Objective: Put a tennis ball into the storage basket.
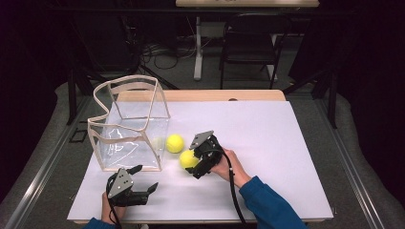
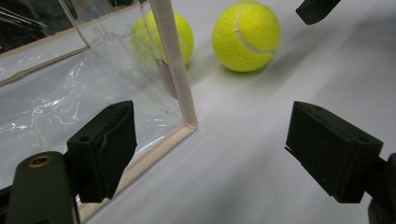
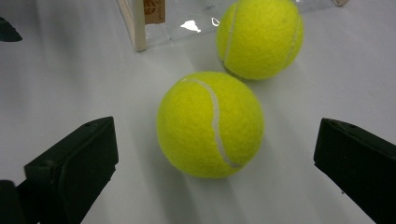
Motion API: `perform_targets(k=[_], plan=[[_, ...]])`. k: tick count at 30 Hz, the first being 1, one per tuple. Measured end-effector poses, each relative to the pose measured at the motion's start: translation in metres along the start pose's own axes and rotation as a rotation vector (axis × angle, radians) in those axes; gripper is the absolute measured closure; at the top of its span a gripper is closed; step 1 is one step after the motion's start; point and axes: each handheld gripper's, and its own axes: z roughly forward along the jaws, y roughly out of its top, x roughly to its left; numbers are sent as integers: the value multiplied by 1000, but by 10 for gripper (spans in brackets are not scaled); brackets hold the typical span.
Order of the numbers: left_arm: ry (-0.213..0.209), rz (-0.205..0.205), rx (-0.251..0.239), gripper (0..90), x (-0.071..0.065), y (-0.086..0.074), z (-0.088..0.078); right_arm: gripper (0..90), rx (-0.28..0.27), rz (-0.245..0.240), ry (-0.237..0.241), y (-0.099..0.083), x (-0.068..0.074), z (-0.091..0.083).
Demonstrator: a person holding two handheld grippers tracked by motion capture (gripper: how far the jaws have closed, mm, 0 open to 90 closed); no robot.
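While the near tennis ball (image 3: 210, 125) rests on the white counter (image 1: 267, 143), the right gripper (image 1: 197, 160) brackets it with jaws spread wide, neither jaw touching it. Just beyond it lies a second tennis ball (image 1: 175, 143), close beside the clear bag (image 1: 129, 126) with tan edging that stands upright at the counter's left. Near the bag's front corner, the left gripper (image 1: 143, 179) hovers low, its jaws likewise spread and holding nothing.
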Motion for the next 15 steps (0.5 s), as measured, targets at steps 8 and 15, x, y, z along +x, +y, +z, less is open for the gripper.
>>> perform_targets(k=[8,15], plan=[[1,1,-2,162,0,0,0,0,17,9,12,2,0,6],[-2,1,0,162,0,0,0,0,33,12,18,2,-1,14]])
